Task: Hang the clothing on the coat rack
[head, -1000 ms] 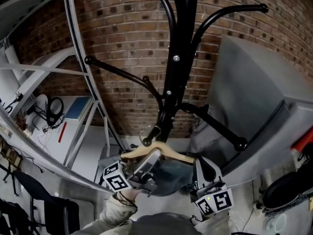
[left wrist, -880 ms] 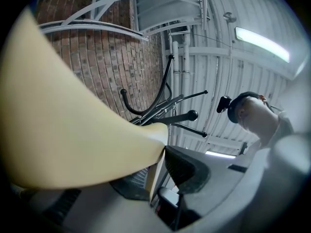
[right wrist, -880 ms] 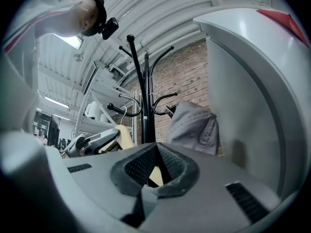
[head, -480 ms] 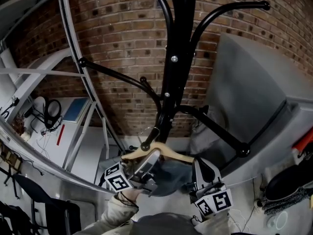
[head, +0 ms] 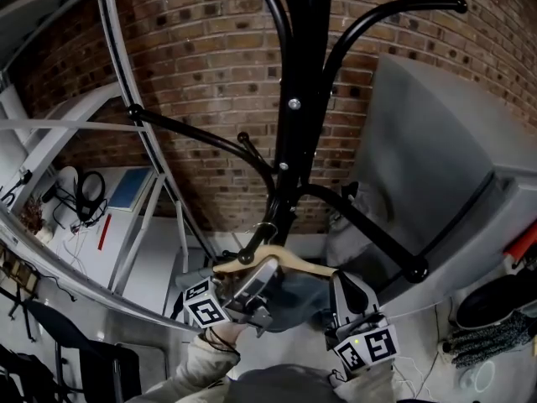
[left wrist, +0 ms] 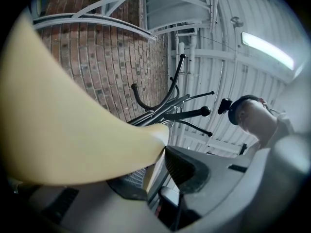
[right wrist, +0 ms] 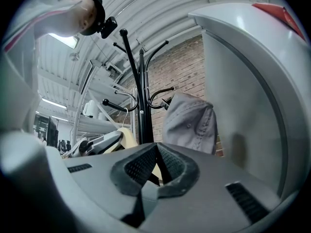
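Observation:
The black coat rack (head: 294, 116) rises in front of me, its curved arms spreading left and right. Just below a low arm's knob (head: 244, 259) is a pale wooden hanger (head: 294, 264) with a wire hook, carrying a dark garment (head: 294, 299). My left gripper (head: 260, 274) is shut on the hanger's left shoulder; the wood (left wrist: 63, 130) fills the left gripper view. My right gripper (head: 348, 287) is at the garment's right side, its jaws closed on a dark strip of cloth (right wrist: 163, 161). In the right gripper view the rack (right wrist: 141, 106) bears a grey cap (right wrist: 189, 123).
A brick wall (head: 201, 57) stands behind the rack. A big grey housing (head: 436, 158) crowds the right side. White curved metal tubing (head: 126, 74) arcs at left over a desk with headphones (head: 91, 183). A black chair (head: 75, 355) is at lower left.
The hanger and left gripper have edged up to the low arm's knob; the view has tipped slightly. The right gripper has hardly moved.

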Demonstrator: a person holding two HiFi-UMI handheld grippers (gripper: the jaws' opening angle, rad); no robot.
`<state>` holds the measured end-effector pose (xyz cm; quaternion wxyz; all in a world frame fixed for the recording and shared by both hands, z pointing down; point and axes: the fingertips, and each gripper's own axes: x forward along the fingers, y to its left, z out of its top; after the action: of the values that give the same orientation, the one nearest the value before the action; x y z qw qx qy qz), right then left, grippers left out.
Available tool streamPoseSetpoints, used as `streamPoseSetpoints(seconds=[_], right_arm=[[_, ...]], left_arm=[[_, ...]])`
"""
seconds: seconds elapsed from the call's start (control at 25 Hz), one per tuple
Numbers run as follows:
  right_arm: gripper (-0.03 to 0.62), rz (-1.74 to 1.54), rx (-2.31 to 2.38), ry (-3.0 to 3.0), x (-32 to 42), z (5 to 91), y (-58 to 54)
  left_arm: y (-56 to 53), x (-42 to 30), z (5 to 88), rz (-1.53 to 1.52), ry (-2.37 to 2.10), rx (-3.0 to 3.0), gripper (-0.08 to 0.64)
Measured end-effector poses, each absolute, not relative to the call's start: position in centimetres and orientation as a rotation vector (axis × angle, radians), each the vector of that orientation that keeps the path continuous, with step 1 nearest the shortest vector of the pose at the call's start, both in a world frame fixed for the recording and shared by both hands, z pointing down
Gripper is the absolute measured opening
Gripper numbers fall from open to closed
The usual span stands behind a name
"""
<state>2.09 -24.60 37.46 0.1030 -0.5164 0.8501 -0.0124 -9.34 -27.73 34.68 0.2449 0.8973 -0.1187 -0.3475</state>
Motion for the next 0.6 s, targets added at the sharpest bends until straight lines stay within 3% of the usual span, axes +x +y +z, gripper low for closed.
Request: streamPoseSetpoints(seconds=[0.6], right_arm=[[0.023,-0.053,-1.477,2.513,2.12,37.04,-24.12]], left_arm=[[-27.87,-9.31,34.95,-1.059,-0.235,2.338,0.109]])
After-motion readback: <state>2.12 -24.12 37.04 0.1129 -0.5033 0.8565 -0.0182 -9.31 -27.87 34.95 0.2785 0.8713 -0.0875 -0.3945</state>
